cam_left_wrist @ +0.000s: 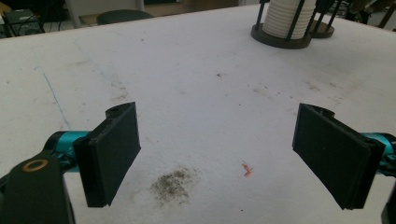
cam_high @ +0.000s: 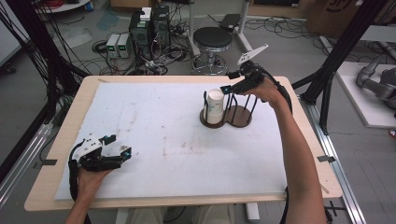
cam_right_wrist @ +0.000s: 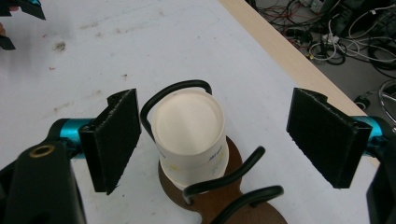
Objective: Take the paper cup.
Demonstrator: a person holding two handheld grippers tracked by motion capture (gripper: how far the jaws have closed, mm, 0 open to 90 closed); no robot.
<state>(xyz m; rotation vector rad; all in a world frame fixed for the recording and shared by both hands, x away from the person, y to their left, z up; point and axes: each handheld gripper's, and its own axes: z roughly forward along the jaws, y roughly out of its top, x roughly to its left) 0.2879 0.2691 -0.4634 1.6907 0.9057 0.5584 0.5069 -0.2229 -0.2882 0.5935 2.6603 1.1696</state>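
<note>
White paper cups (cam_high: 215,106), stacked upside down, upright in the left ring of a brown wooden holder (cam_high: 240,119), far right on the table. Right gripper (cam_high: 232,81) just above and right of the stack, jaws apart, gripping nothing; left gripper (cam_high: 117,145) near left, well apart, likewise open and empty.

Left gripper view: stack (cam_left_wrist: 286,18) far off, upper right, beyond spread pads.

Right gripper view: cup bottom (cam_right_wrist: 187,123) directly below, nearer the left pad (cam_right_wrist: 114,140), axis vertical between black wire posts (cam_right_wrist: 175,88).
</note>
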